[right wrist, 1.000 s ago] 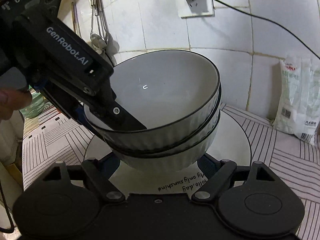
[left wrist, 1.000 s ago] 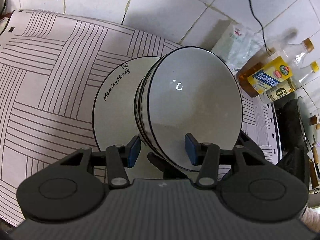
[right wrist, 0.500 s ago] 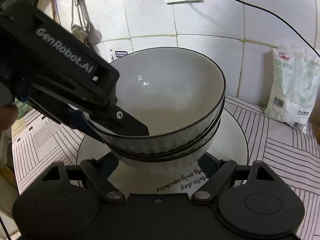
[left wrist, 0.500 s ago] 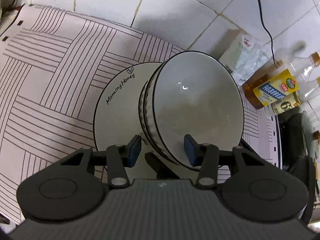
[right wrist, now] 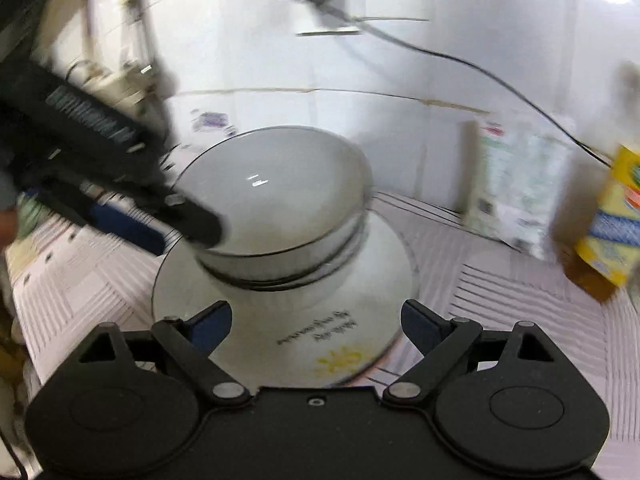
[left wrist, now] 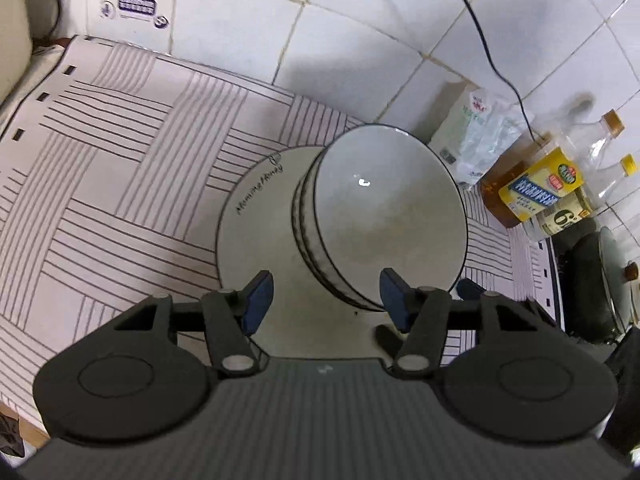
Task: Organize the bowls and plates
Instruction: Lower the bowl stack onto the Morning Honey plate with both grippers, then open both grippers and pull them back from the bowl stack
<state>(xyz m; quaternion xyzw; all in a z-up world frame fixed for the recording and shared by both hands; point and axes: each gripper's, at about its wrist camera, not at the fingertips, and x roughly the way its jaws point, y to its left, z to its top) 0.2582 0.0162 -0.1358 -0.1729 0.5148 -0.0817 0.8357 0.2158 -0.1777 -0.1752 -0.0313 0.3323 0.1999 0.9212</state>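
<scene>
Two nested grey bowls with black rims (left wrist: 384, 216) stand stacked on a white plate (left wrist: 256, 232) lettered "Morning Honey", on the striped mat. My left gripper (left wrist: 326, 300) is open, above and just short of the bowls' near rim, touching nothing. In the blurred right wrist view the same bowls (right wrist: 280, 208) sit on the plate (right wrist: 360, 304). My right gripper (right wrist: 316, 324) is open and empty over the plate's near edge. The left gripper (right wrist: 132, 220) shows there at the bowls' left rim.
A white bag (left wrist: 476, 136) leans on the tiled wall behind the plate. Oil bottles (left wrist: 536, 184) stand at the right, with a dark pan (left wrist: 592, 280) beyond. A black cable (left wrist: 488, 48) hangs down the wall. A beige pot (left wrist: 12, 28) sits far left.
My left gripper has let go of the top bowl's rim, opened wide and pulled back and up. My right gripper has also drawn back from the bowls, moving fast.
</scene>
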